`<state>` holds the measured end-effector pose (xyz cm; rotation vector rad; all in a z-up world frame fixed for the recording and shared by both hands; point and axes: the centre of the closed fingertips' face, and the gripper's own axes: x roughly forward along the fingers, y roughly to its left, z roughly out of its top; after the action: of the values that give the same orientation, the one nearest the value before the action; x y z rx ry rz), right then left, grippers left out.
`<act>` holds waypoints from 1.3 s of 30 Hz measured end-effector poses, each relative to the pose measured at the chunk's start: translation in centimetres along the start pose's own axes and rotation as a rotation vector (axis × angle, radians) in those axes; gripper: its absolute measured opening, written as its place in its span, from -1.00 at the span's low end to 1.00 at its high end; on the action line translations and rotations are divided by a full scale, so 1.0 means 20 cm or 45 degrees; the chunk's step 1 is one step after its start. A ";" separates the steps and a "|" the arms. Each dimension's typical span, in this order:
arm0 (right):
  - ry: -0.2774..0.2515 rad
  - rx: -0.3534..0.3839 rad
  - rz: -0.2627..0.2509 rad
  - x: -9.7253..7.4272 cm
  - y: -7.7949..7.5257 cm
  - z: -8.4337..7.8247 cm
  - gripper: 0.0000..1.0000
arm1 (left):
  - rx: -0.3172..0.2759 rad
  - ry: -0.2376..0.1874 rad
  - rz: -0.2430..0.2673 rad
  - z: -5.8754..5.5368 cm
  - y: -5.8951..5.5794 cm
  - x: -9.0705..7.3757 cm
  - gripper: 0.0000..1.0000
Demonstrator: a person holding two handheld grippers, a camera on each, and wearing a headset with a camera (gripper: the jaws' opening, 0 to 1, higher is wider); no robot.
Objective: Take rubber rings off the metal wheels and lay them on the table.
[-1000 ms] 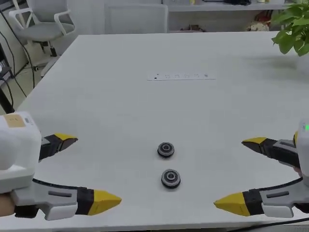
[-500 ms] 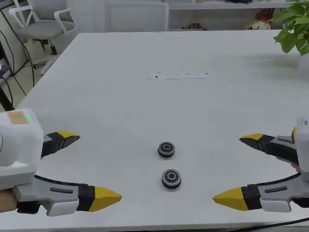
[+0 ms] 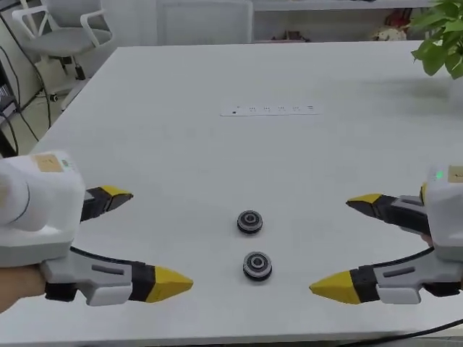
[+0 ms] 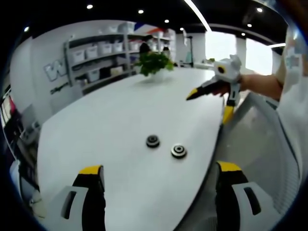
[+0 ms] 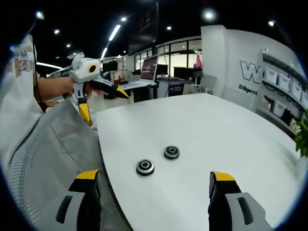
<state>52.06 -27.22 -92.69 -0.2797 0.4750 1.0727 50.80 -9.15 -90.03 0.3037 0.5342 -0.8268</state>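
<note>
Left claw (image 3: 148, 238) and right claw (image 3: 336, 246) hung spread wide, flanking the near wheel (image 3: 257, 266) on the bench (image 3: 217, 144); the far wheel (image 3: 249, 222) sat just beyond it, rubber rings (image 3: 241, 223) on both. Unpinned, either wheel could probably skid away if a jaw merely nudged its ring.

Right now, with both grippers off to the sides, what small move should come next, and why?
Probably bring the right gripper in toward the near wheel. It and the left gripper hang open, apart from both wheels; that one and the far wheel lie flat on the table, dark rings on.
</note>
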 end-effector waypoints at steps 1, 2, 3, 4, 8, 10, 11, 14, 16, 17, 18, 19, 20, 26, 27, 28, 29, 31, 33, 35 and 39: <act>-0.002 0.000 0.001 0.00 0.00 0.00 0.84 | 0.003 0.001 -0.009 0.00 0.00 0.01 0.93; -0.005 -0.001 0.001 0.01 -0.01 0.01 0.84 | 0.004 0.004 -0.016 0.01 0.00 0.02 0.91; -0.007 -0.002 0.002 0.01 -0.01 0.01 0.84 | 0.006 0.006 -0.020 0.00 0.00 0.03 0.90; -0.008 -0.002 0.005 0.01 -0.01 0.01 0.83 | 0.012 0.008 -0.024 0.00 0.00 0.04 0.89; -0.009 -0.010 0.015 0.03 -0.01 0.01 0.80 | 0.020 0.013 -0.038 0.01 0.00 0.07 0.88; -0.012 -0.012 0.019 0.04 -0.02 0.02 0.78 | 0.018 0.013 -0.045 0.01 0.00 0.08 0.87; -0.013 -0.012 0.020 0.04 -0.02 0.02 0.78 | 0.018 0.013 -0.048 0.01 -0.01 0.09 0.87; -0.013 -0.013 0.024 0.05 -0.02 0.02 0.77 | 0.020 0.016 -0.062 0.01 -0.01 0.11 0.86; -0.013 -0.015 0.029 0.07 -0.02 0.02 0.76 | 0.024 0.020 -0.069 0.01 -0.02 0.12 0.85; -0.011 -0.014 0.035 0.07 -0.02 0.02 0.75 | 0.030 0.021 -0.072 0.01 -0.02 0.13 0.85; -0.011 -0.016 0.039 0.08 -0.02 0.02 0.75 | 0.032 0.021 -0.073 0.01 -0.02 0.13 0.84; -0.011 -0.018 0.042 0.08 -0.02 0.02 0.74 | 0.035 0.023 -0.076 0.01 -0.03 0.14 0.83; -0.010 -0.021 0.046 0.09 -0.02 0.01 0.74 | 0.038 0.024 -0.077 0.01 -0.03 0.14 0.83; -0.004 -0.040 0.067 0.13 -0.01 0.02 0.73 | 0.040 0.041 -0.082 0.01 -0.02 0.18 0.83; -0.007 -0.042 0.068 0.13 -0.01 0.02 0.74 | 0.039 0.043 -0.083 0.01 -0.02 0.19 0.82; -0.010 -0.044 0.069 0.13 -0.01 0.02 0.74 | 0.039 0.046 -0.086 0.01 -0.02 0.20 0.82; -0.011 -0.045 0.069 0.14 -0.01 0.02 0.74 | 0.042 0.047 -0.088 0.01 -0.02 0.20 0.82; -0.006 -0.044 0.070 0.15 -0.02 0.02 0.74 | 0.047 0.045 -0.091 0.01 -0.02 0.21 0.80; 0.001 -0.042 0.072 0.15 -0.02 0.01 0.75 | 0.046 0.039 -0.094 0.02 -0.02 0.22 0.80; 0.004 -0.044 0.076 0.16 -0.02 0.00 0.73 | 0.047 0.036 -0.098 0.02 -0.01 0.23 0.78; 0.005 -0.040 0.086 0.16 -0.01 -0.02 0.69 | 0.050 0.038 -0.112 0.01 -0.02 0.25 0.77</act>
<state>53.51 -24.99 -94.60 -0.2956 0.4744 1.1467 53.34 -12.65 -92.60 0.3306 0.5628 -0.9202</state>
